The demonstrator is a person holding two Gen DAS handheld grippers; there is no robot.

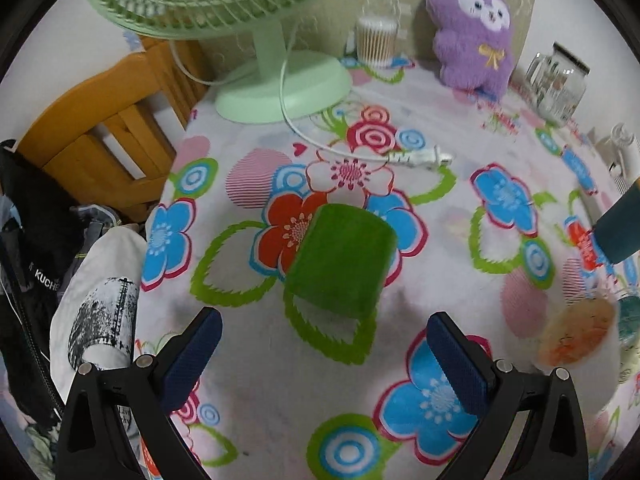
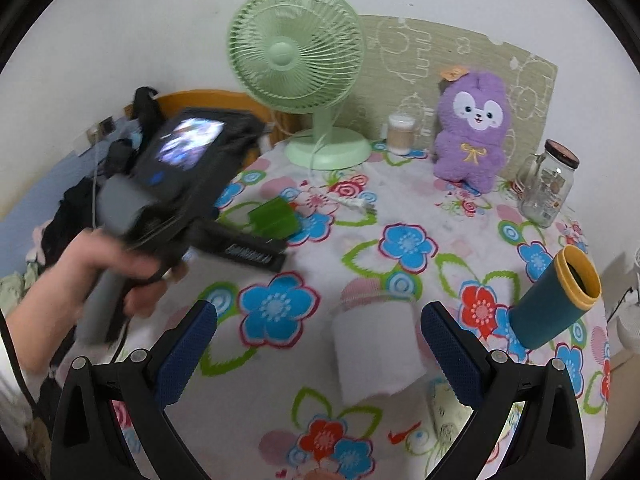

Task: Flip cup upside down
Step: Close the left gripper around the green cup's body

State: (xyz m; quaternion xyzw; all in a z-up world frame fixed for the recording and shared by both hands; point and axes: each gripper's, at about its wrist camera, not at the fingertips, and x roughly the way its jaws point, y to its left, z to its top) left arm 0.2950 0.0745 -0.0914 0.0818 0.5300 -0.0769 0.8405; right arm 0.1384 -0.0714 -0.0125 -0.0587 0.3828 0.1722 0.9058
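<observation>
The table (image 2: 400, 208) was covered with a white cloth printed with blue, red and pink flowers and green leaves. A plain white wall (image 2: 120, 32) stood behind it. A beige panel (image 2: 460, 60) with pale outline drawings leaned against the wall at the table's far edge. An orange wooden chair (image 1: 108, 120) stood at the table's left side, with dark clothing (image 1: 36, 216) heaped just beside it. Lighting was even, with soft shadows.

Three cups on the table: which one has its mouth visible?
The teal cup with the yellow rim, tilted, dark opening showing. The green cup and white cup show only their sides.
</observation>
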